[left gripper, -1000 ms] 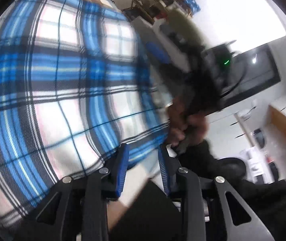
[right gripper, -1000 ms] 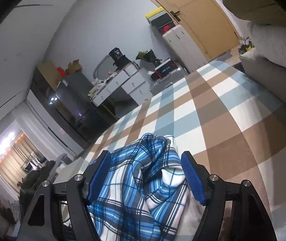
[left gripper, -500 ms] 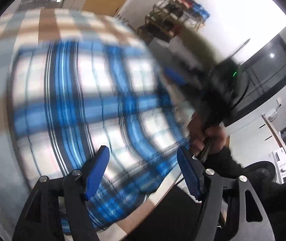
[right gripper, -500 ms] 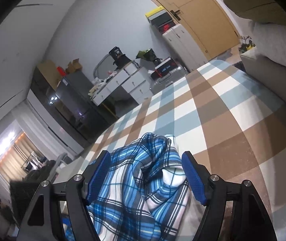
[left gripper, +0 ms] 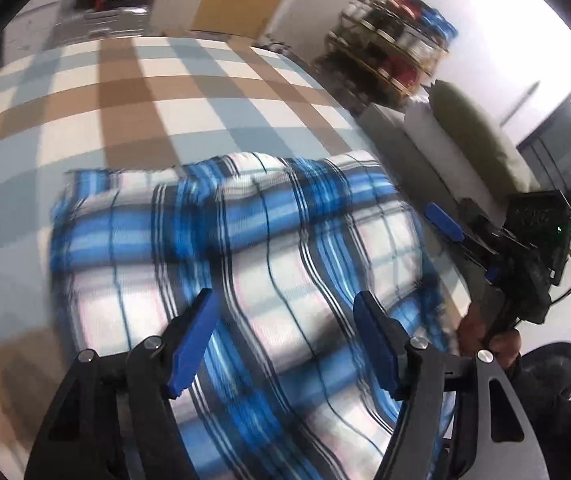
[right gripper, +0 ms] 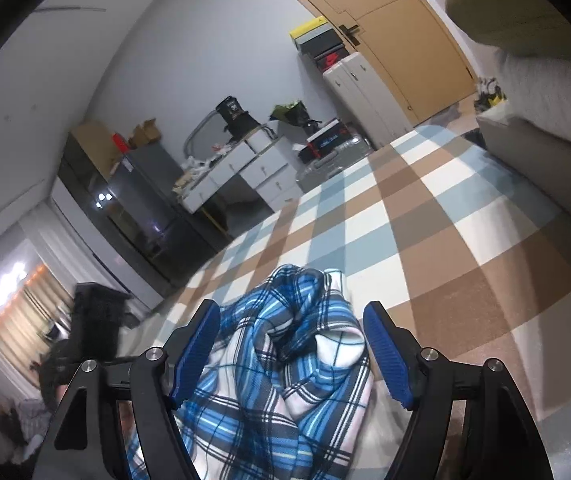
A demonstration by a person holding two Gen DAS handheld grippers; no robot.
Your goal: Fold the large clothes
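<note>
The blue, white and black plaid fleece garment (left gripper: pixel 245 280) lies folded into a thick, roughly rectangular bundle on the checked brown, pale-blue and cream cloth (left gripper: pixel 125 92) that covers the work surface. My left gripper (left gripper: pixel 285 340) hangs above the near half of that garment with its blue-padded fingers spread wide, and nothing sits between them; the picture from this side is smeared, so I cannot tell whether the tips touch the fabric. My right gripper (right gripper: pixel 291 354) is at the garment's far right end, seen in the left view as a black frame with a blue pad (left gripper: pixel 443 222) just beside the garment's edge. Its fingers are also spread wide. A bunched, rumpled fold of the garment (right gripper: pixel 285 344) rises between them, but neither pad presses on it. Beyond the garment, the checked cloth runs bare toward a grey sofa (right gripper: pixel 545 152) with an olive-green cushion (right gripper: pixel 501 4) on top.
</note>
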